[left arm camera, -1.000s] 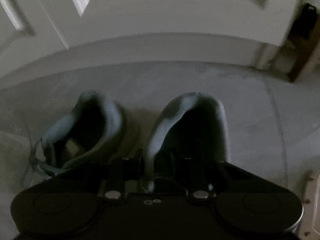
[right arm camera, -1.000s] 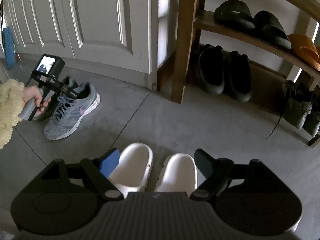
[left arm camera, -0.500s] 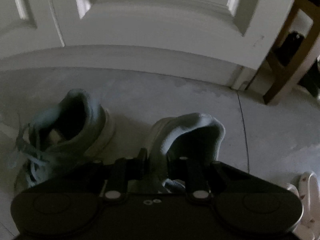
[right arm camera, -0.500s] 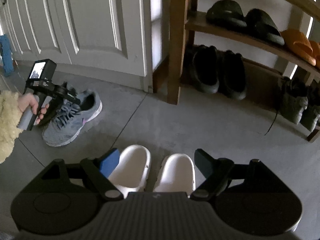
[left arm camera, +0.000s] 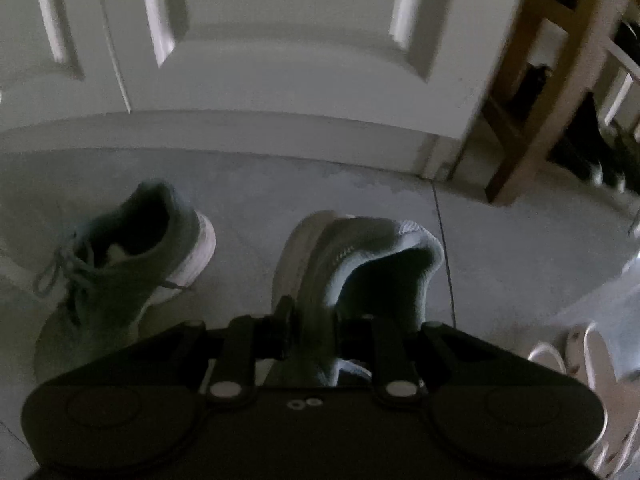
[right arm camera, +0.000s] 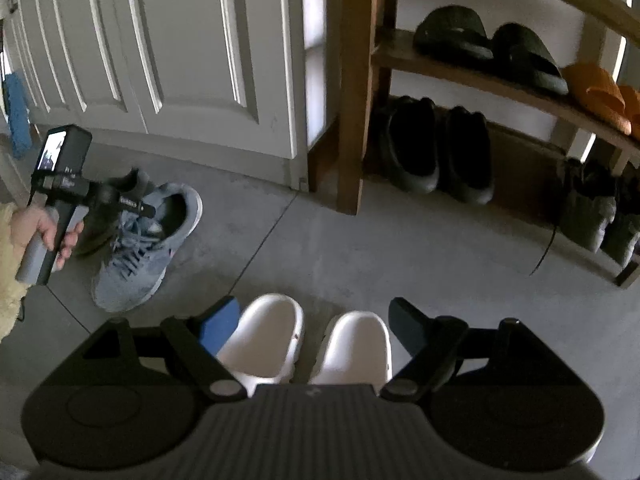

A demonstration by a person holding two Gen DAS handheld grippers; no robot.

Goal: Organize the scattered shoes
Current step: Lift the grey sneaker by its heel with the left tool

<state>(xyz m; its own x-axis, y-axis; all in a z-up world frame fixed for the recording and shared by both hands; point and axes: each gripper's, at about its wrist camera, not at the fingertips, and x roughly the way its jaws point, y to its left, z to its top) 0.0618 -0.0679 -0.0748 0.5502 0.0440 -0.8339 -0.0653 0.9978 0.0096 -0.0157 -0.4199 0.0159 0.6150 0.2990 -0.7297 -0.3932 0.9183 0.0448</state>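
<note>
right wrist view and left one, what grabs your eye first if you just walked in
The white clogs sit side by side between the open right tool. Left of them, the left tool is clamped on the collar of a grey sneaker, its mate on the floor. Dark shoes fill the wooden rack.

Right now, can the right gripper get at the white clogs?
Probably yes: the right gripper is open with the white clogs directly between its fingers, and nothing lies in between.

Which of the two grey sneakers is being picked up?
The sneaker clamped at its collar in the left tongs, tipped so its white sole shows. Its mate sits flat on the floor, untouched.
</note>
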